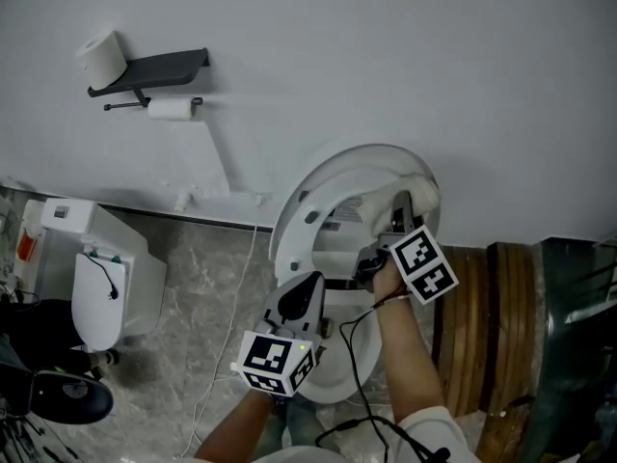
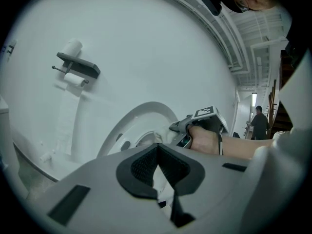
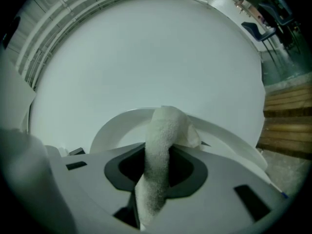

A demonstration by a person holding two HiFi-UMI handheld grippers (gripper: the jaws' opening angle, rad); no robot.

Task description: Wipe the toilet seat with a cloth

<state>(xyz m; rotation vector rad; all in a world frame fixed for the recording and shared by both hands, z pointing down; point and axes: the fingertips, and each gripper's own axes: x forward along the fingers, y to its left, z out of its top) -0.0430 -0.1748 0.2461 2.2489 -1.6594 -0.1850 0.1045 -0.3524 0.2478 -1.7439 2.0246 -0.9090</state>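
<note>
The white toilet seat (image 1: 294, 222) and its lid (image 1: 386, 157) stand raised against the wall, above the bowl (image 1: 337, 379). My right gripper (image 1: 401, 208) is up at the raised seat's right side, shut on a white terry cloth (image 3: 163, 145). The cloth pokes out past the jaws against the white rim (image 3: 117, 123). My left gripper (image 1: 307, 285) is shut beside the seat's lower left edge, and I see nothing held in it (image 2: 157, 152). In the left gripper view the seat (image 2: 131, 118) and the right gripper (image 2: 184, 128) lie straight ahead.
A dark shelf (image 1: 154, 68) with a paper roll (image 1: 103, 58) hangs on the wall at upper left, with a second roll (image 1: 174, 109) below it. A white bin (image 1: 106, 278) stands on the floor at left. Wooden slats (image 1: 492, 326) are at right. A black cable (image 1: 359, 365) trails over the bowl.
</note>
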